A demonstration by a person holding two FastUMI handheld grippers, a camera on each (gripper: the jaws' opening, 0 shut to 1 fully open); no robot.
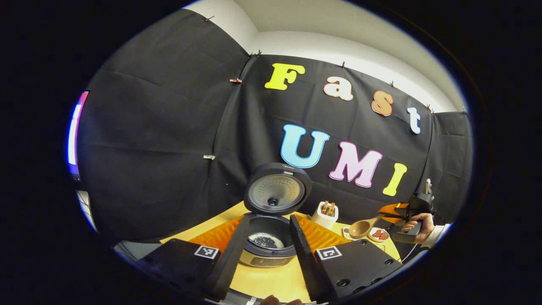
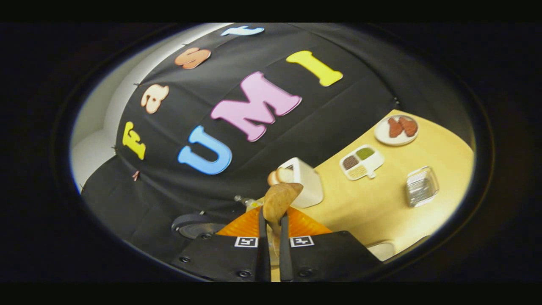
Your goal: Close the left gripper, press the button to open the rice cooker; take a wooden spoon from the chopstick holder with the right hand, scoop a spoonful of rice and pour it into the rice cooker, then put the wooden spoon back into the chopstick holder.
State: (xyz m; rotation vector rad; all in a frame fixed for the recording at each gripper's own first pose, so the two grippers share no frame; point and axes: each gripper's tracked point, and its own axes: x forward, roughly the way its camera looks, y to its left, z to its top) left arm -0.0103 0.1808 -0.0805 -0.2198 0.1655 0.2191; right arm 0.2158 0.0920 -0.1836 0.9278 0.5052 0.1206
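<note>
The yellow tabletop [image 2: 372, 212] carries everything, and the largest thing on it is the rice cooker [image 1: 269, 248], which stands with its lid [image 1: 277, 189] swung upright and its inner pot showing a small pale patch at the bottom, possibly rice, though this is hard to tell. The left tongs [image 1: 269, 250] hang in front of it with the two fingers spread wide either side of the cooker, holding nothing. Just behind and to the right of the cooker stands the white chopstick holder [image 1: 324, 217] with a few wooden utensils sticking up out of it.

In the right gripper view a three-part condiment dish [image 2: 361, 162], a plate of reddish pieces [image 2: 396, 129] and a clear ribbed container [image 2: 421, 186] lie well apart across the tabletop.

The right tongs [image 2: 274, 250] are closed down on the handle of the wooden spoon [image 2: 279, 201], both fingers pressing it, the bowl pointing forward past the chopstick holder. From the left gripper view the spoon is carried in the air to the right of the holder, its bowl apparently empty.

The button step looks done; the spoon is out. Whether it has yet poured cannot be judged. If not, the next move calls for lowering the bowl into the rice supply, which is not clearly identifiable, and lifting it level
</note>
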